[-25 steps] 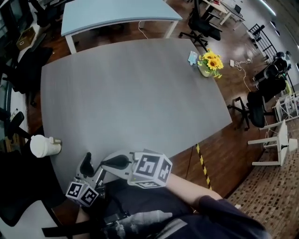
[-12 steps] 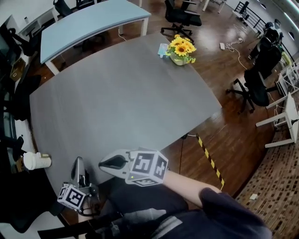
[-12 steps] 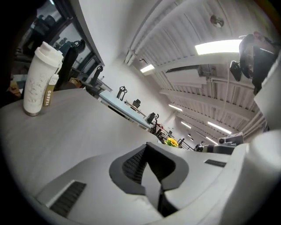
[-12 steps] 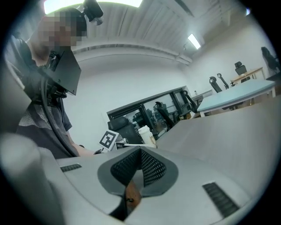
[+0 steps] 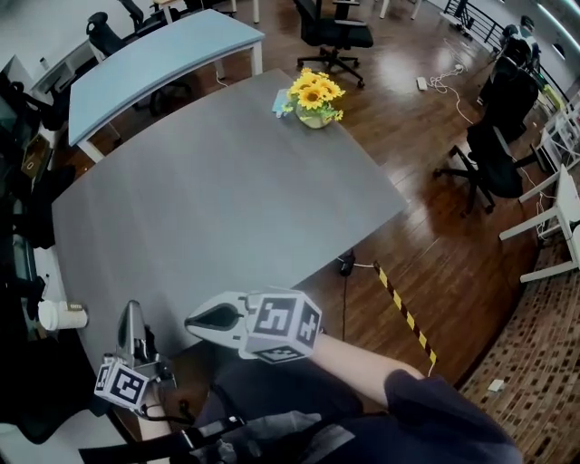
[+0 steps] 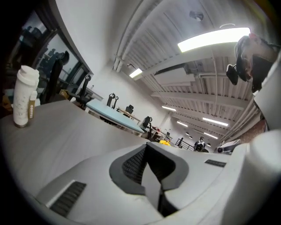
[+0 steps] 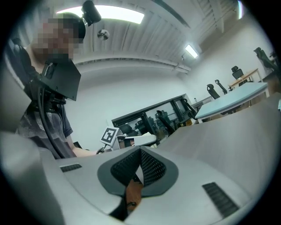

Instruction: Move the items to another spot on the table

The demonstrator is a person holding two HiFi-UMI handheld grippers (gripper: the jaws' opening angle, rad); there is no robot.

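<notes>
Across most of the head view, a broad matte grey table (image 5: 227, 190) with a curved edge is taking up the middle of the room, standing on a glossy brown wooden floor (image 5: 444, 236). Behind it a long pale blue table (image 5: 154, 54) is standing, with a black wheeled office chair (image 5: 331, 27) just past its end.

Near the table's close edge, the right gripper (image 5: 188, 319) is hovering and pointing to the person's left, its marker cube (image 5: 281, 324) facing up. Its own view is showing the two jaws (image 7: 139, 160) pressed together with nothing between them. The left gripper (image 5: 133, 308) is hanging just beside it over the table's near left corner, pointing away from the person. Its jaws (image 6: 147, 158) are likewise meeting pad to pad and carrying nothing.

At the far edge of the table, well apart from both grippers, a bunch of yellow sunflowers (image 5: 313, 91) in a small round pot is standing upright. A white paper cup (image 5: 62, 315) with a lid and a brown sleeve is sitting at the table's left edge, near the left gripper; the left gripper view is showing it upright (image 6: 24, 101). A small pale blue item (image 5: 280, 102) is lying just beside the flowers.
</notes>
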